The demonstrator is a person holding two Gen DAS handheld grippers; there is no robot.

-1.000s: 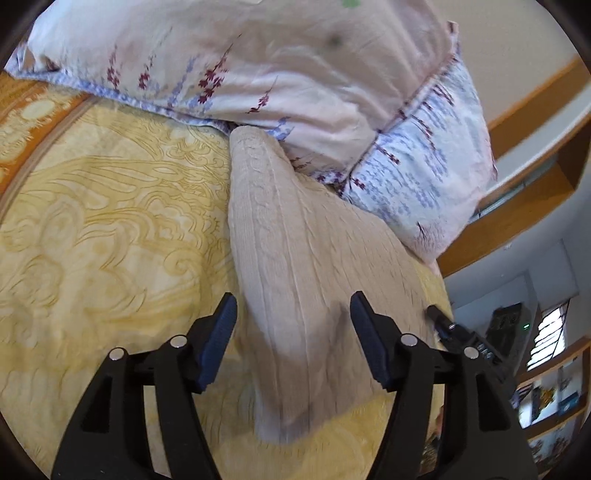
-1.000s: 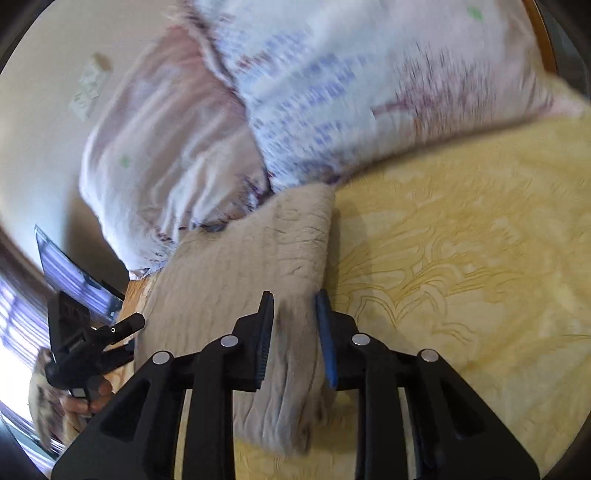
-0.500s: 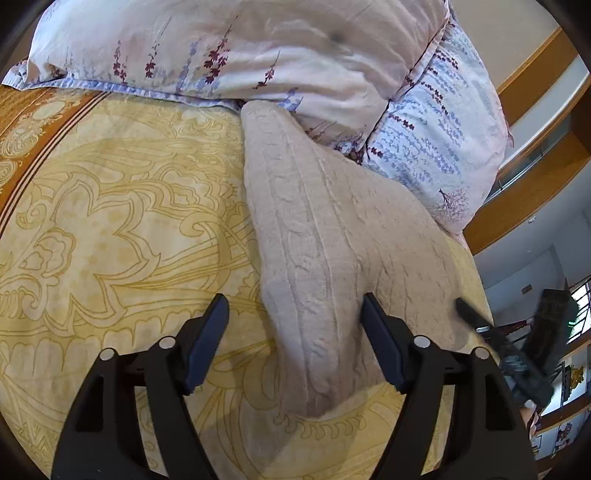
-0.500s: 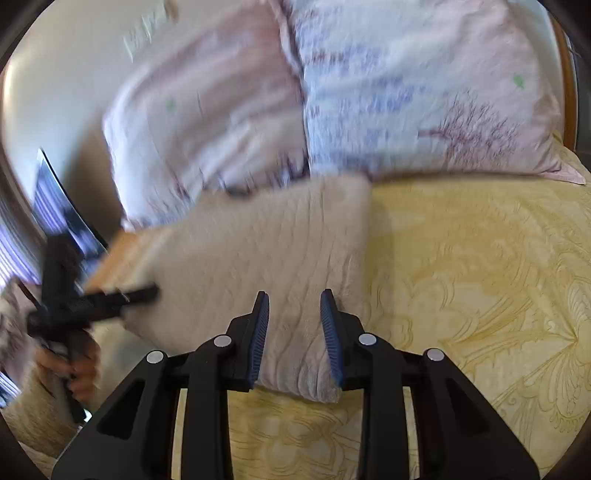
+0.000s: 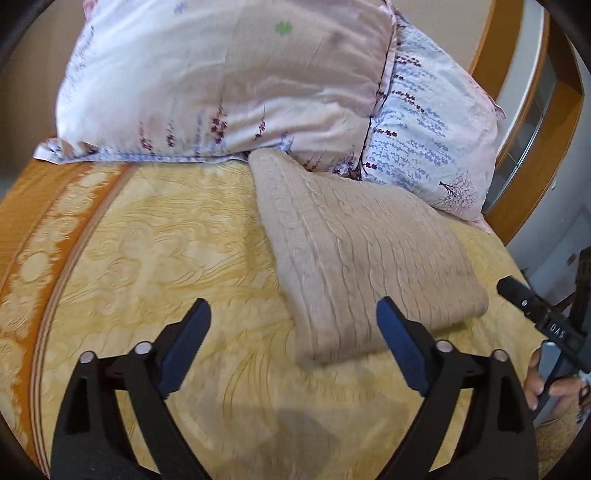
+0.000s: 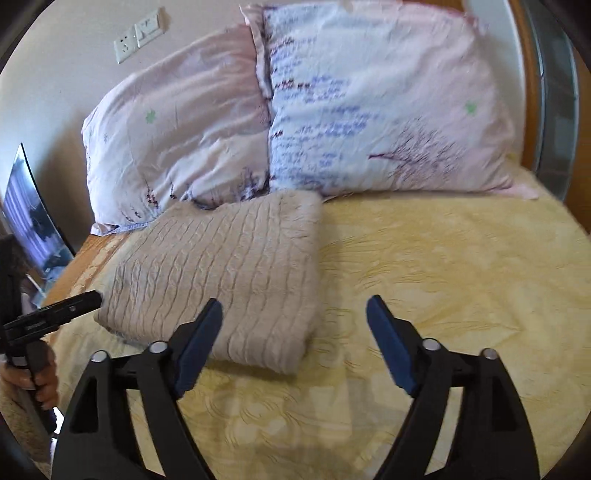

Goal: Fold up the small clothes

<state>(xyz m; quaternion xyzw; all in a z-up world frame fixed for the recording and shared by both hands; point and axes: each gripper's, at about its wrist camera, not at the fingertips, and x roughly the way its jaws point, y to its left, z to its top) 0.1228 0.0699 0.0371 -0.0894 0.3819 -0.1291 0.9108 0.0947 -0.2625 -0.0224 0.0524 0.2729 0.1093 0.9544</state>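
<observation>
A beige cable-knit garment (image 5: 362, 251) lies folded into a thick rectangle on the yellow bedspread (image 5: 166, 251), its far edge against the pillows. My left gripper (image 5: 293, 341) is open and empty, just short of the garment's near edge. In the right wrist view the garment (image 6: 229, 266) lies ahead to the left. My right gripper (image 6: 295, 339) is open and empty, with its left finger over the garment's near right corner. Each gripper shows at the edge of the other's view: the right (image 5: 532, 310), the left (image 6: 55, 314).
Two floral pillows, one pink (image 5: 221, 74) and one pale blue (image 5: 432, 136), lean against the wooden headboard (image 5: 532, 122). The bedspread has an orange border (image 5: 37, 229) at its left edge. A wall socket plate (image 6: 138, 35) is above the pillows.
My right gripper has opened and let go of the garment. Both grippers have drawn back from it, and the garment now lies flat on the bedspread.
</observation>
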